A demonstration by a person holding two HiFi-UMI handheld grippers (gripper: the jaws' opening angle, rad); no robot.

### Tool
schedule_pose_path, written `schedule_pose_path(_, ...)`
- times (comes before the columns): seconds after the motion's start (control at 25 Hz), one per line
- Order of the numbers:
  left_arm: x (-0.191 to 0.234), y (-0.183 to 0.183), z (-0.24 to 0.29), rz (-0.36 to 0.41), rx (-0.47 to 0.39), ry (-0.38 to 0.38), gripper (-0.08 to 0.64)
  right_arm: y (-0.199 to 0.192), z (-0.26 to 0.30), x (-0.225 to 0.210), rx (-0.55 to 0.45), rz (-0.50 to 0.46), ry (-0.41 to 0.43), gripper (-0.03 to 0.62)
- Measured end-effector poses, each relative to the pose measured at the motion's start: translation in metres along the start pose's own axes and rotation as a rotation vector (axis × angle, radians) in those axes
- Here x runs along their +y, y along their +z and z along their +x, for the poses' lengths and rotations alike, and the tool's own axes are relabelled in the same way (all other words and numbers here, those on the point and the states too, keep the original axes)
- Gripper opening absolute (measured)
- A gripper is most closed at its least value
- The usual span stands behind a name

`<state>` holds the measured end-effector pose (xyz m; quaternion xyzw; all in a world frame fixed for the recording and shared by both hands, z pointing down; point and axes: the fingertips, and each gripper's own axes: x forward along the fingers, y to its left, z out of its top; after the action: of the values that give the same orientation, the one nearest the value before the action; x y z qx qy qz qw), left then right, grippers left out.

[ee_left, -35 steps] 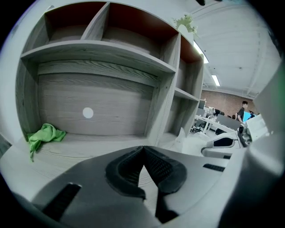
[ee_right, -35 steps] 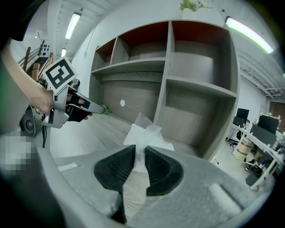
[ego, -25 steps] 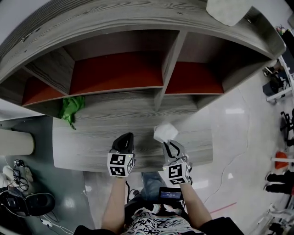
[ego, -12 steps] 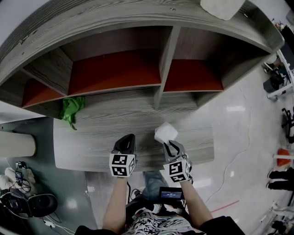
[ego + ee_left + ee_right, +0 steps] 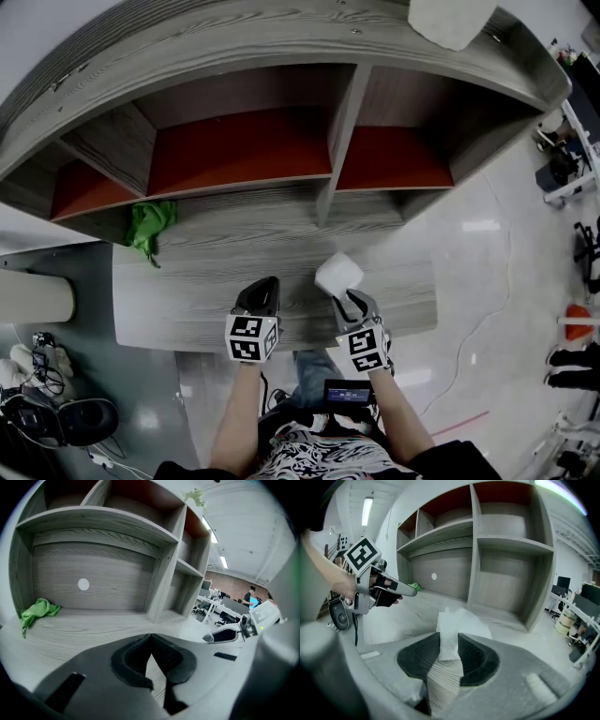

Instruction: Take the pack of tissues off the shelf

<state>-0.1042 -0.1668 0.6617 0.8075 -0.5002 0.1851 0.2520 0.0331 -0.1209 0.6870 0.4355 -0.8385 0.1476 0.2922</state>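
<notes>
The white pack of tissues (image 5: 338, 273) lies low over the wooden counter (image 5: 178, 300), in front of the shelf's upright divider (image 5: 333, 159). My right gripper (image 5: 349, 302) has the pack's near end (image 5: 461, 620) between its pads; the jaws are opening, and the pads still touch both sides of it. In the right gripper view the gripper (image 5: 449, 641) points at the shelf's lower compartments. My left gripper (image 5: 259, 292) hovers to the left of it over the counter, shut and empty, its tips (image 5: 151, 637) meeting.
A crumpled green cloth (image 5: 150, 225) lies at the counter's far left, by the shelf wall (image 5: 38, 610). The shelf compartments (image 5: 239, 141) have red backs. A white object (image 5: 450, 21) sits on top of the shelf. Office desks and chairs (image 5: 220, 609) stand to the right.
Both grippers have stayed almost where they were over the counter's front. The pack has stayed between the right jaws, low over the counter.
</notes>
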Motion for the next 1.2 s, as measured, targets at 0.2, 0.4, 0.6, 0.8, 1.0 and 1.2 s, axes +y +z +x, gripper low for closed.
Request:
schedule_pose_path(0.2, -0.001, 0.009, -0.002, 0.001, -0.012, -0.012, 0.006, 0.003, -0.004, -0.001, -0.008, 0.043, -0.014, 0.139)
schedule_pose_path(0.4, -0.001, 0.015, -0.002, -0.001, -0.025, -0.018, 0.007, 0.011, -0.007, -0.006, -0.017, 0.087, -0.022, 0.167)
schedule_pose_path(0.6, -0.002, 0.018, -0.007, -0.001, -0.038, -0.012, 0.006, 0.02, -0.012, -0.009, -0.042, 0.098, -0.03, 0.167)
schedule_pose_path(0.8, -0.002, 0.035, -0.02, 0.012, -0.083, -0.007, 0.006, 0.029, -0.021, -0.016, -0.068, 0.106, -0.059, 0.167)
schedule_pose_path(1.0, -0.005, 0.063, -0.032, 0.025, -0.143, -0.001, 0.006, 0.046, -0.031, -0.026, -0.111, 0.091, -0.102, 0.147)
schedule_pose_path(1.2, -0.013, 0.084, -0.048, 0.052, -0.186, -0.004, 0.006, 0.067, -0.043, -0.027, -0.165, 0.094, -0.114, 0.096)
